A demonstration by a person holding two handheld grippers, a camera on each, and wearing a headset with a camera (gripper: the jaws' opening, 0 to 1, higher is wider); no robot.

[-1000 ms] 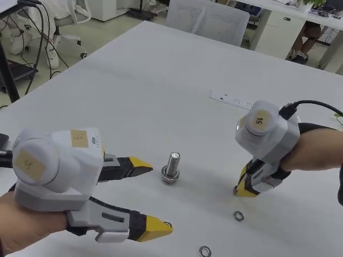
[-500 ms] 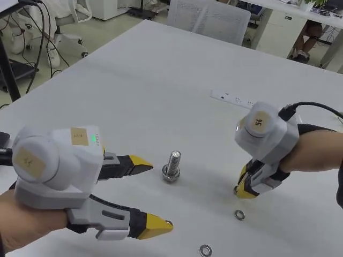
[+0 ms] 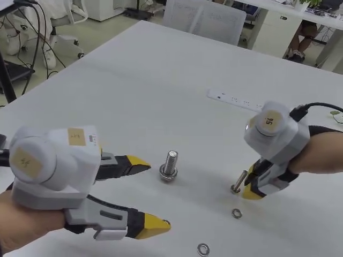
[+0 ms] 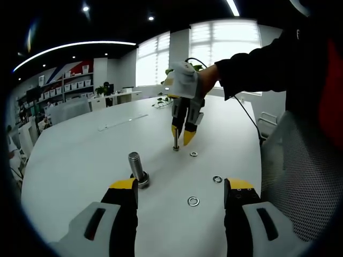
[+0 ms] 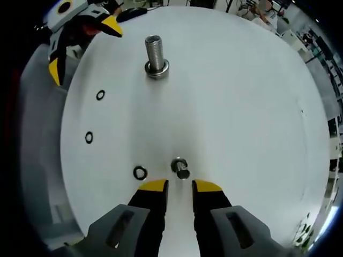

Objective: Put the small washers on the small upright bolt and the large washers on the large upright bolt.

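Since a second ago my right gripper (image 3: 249, 190) has drawn off toward three o'clock, uncovering the small bolt (image 3: 236, 182).

Findings:
- Left gripper (image 3: 155, 195): jaws wide and empty. One washer (image 3: 166, 223) lies at the lower tip; whether it touches, I cannot tell.
- Large bolt (image 3: 170, 165): upright at one o'clock of those jaws.
- Second washer (image 3: 236, 213) and third washer (image 3: 203, 249): both lie flat toward six o'clock of the small bolt.
- Small bolt: upright and free-standing.
- Right gripper: jaws narrow, holding nothing, tips just beside the small bolt.

Risks:
- A brush from the right tips would likely topple the small bolt.
- The washers are thin on a smooth bench (image 3: 161, 80). A shallow pinch may skate them away.
- I cannot judge washer sizes from here, so mis-sorting is possible.

Clearance: in the right gripper view the bench edge runs near the washers at nine o'clock, so a skid could drop one. Toward twelve o'clock there is broad bare surface out to a power strip (image 3: 230, 99).
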